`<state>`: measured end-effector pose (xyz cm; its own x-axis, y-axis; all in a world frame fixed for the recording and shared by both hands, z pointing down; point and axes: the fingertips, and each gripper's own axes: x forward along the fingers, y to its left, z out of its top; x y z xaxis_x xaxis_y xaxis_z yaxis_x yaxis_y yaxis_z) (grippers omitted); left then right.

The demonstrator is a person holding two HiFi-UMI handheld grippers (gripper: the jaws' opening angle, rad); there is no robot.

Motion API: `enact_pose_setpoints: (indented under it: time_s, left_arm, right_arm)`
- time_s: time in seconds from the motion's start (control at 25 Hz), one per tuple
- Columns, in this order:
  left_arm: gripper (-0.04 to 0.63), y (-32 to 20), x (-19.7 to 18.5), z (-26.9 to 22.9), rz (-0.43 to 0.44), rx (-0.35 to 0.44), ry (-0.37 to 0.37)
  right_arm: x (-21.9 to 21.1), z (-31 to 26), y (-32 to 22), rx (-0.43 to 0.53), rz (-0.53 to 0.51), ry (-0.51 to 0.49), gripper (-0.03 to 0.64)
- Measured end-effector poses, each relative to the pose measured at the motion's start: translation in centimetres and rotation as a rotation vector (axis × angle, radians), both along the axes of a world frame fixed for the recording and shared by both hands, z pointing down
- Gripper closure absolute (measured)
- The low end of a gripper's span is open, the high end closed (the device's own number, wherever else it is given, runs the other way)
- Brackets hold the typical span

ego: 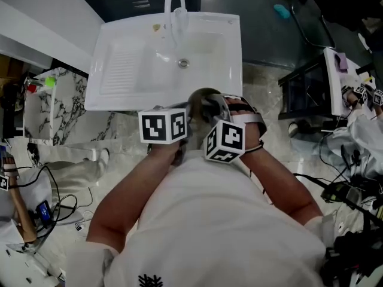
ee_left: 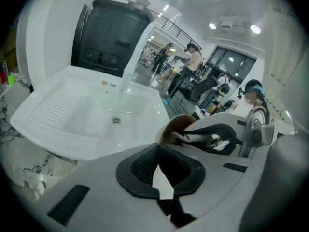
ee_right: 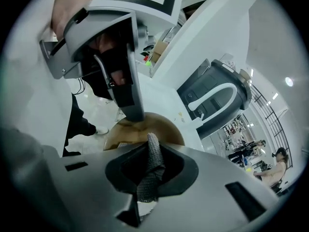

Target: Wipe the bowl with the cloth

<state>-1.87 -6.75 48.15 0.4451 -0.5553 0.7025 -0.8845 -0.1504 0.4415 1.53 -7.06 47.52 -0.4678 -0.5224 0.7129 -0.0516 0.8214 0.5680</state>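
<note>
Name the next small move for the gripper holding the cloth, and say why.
Probably a short sweep of the cloth along the inner wall of the bowl. The right gripper is shut on the cloth, whose free end reaches into the brown bowl. The left gripper is clamped on the bowl's rim, so the bowl looks steady enough to rub.

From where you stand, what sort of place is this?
Probably a workshop or test hall, not a home kitchen: loose black cables lie on the floor near the glossy white sink, and several people stand in a wide lit hall behind it.
</note>
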Motion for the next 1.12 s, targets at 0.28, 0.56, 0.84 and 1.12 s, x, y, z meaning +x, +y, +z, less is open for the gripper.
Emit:
enact_pose_setpoints:
  time_s: [0.28, 0.56, 0.84, 1.12]
  left_arm:
    - [0.580, -0.5, 0.3, -0.2, 0.005, 0.004, 0.006]
    - [0.581, -0.5, 0.6, -0.2, 0.016, 0.006, 0.016]
    - [0.581, -0.4, 0.4, -0.1, 0.012, -0.007, 0.031]
    - [0.581, -0.1, 0.0, 0.2, 0.000, -0.016, 0.032]
  right_arm:
    - [0.8, 1.4, 1.2, -0.063, 0.018, 0.020, 0.580]
    - [-0.2, 1.7, 2.4, -0.120, -0.010, -0.007, 0.580]
    - [-2.0, -0.3, 1.7, -0.121, -0.045, -0.101, 0.580]
    - [-2.3, -2.6, 0.0, 0.009, -0.058, -0.132, 0.580]
